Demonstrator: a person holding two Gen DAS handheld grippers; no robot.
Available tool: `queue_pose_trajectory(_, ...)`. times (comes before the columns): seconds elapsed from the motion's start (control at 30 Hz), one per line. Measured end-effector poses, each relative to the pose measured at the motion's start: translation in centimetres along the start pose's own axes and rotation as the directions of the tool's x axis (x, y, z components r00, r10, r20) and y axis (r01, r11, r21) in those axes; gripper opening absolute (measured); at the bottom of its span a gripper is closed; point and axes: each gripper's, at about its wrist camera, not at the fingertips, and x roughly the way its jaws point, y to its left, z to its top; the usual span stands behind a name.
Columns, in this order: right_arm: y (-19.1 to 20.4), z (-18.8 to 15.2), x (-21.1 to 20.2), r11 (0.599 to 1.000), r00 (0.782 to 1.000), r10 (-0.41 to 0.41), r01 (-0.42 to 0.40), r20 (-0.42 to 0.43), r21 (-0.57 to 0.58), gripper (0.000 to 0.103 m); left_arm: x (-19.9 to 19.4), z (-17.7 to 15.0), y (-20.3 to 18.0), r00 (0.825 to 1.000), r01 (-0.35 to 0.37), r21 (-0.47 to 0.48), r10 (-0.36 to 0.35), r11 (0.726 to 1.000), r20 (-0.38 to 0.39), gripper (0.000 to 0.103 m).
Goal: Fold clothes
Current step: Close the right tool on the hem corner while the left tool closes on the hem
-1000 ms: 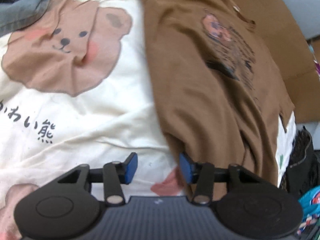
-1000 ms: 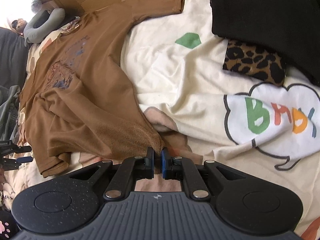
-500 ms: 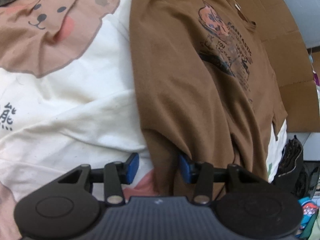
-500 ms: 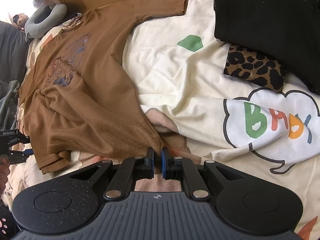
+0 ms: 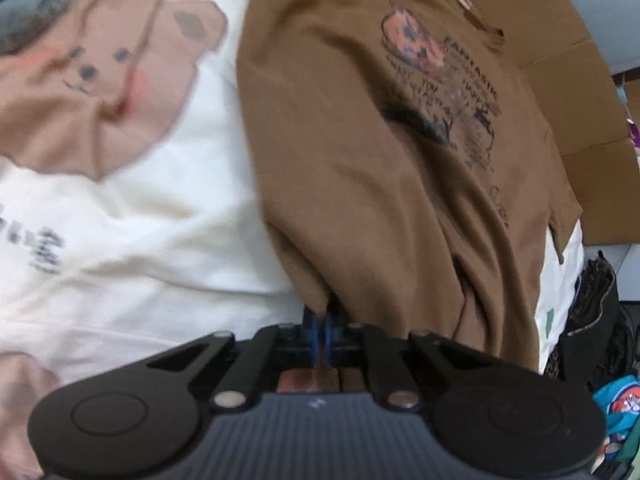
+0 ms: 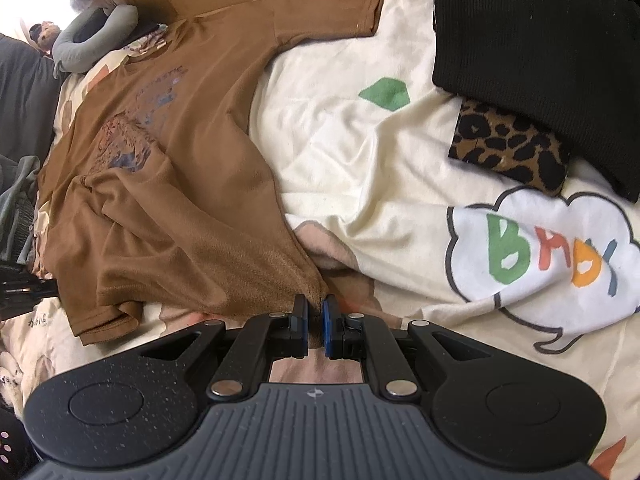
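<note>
While the brown T-shirt (image 6: 192,168) lies spread on the cream printed bedspread (image 6: 352,152), both grippers pinch its hem. The left gripper (image 5: 321,334) has its fingers clamped narrow on a bunched fold of the hem edge; the right gripper (image 6: 315,326) has its fingers clamped narrow on a hem corner. Near the right gripper's corner the hem is doubled over the chest print. To the right of the shirt, open bedspread extends to a black garment (image 6: 540,52) and a leopard-print piece (image 6: 508,144). Cardboard (image 5: 592,128) borders the shirt's far side.
</note>
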Motion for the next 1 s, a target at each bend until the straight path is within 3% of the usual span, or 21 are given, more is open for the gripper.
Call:
queue_pose_trajectory(0.33, 0.6, 0.9, -1.2, 1.0, 1.0, -0.021, 0.022, 0.022, -0.019, 0.005, -3.4, 1.1, 3.8, 0.999, -0.002, 0.023, 0.001, 1.0, 0.035, 0.003)
queue_pose_trajectory(0.53, 0.4, 1.3, -1.3, 0.999, 0.998, -0.046, 0.047, 0.034, -0.017, 0.005, -6.1, 1.9, 4.5, 0.998, 0.063, 0.045, -0.064, 0.997, 0.03, 0.003)
queue_pose_trajectory(0.73, 0.2, 2.2, -0.9, 0.997, 0.997, -0.07, 0.071, 0.042, -0.026, 0.005, -5.7, 2.8, 3.5, 0.998, 0.063, 0.096, -0.065, 0.993, 0.016, 0.004)
queue_pose_trajectory(1.0, 0.0, 4.0, -0.3, 0.994, 0.993, -0.101, 0.103, 0.054, -0.037, 0.005, -1.2, 2.8, 0.6, 0.994, 0.095, 0.137, -0.086, 0.986, -0.071, 0.006)
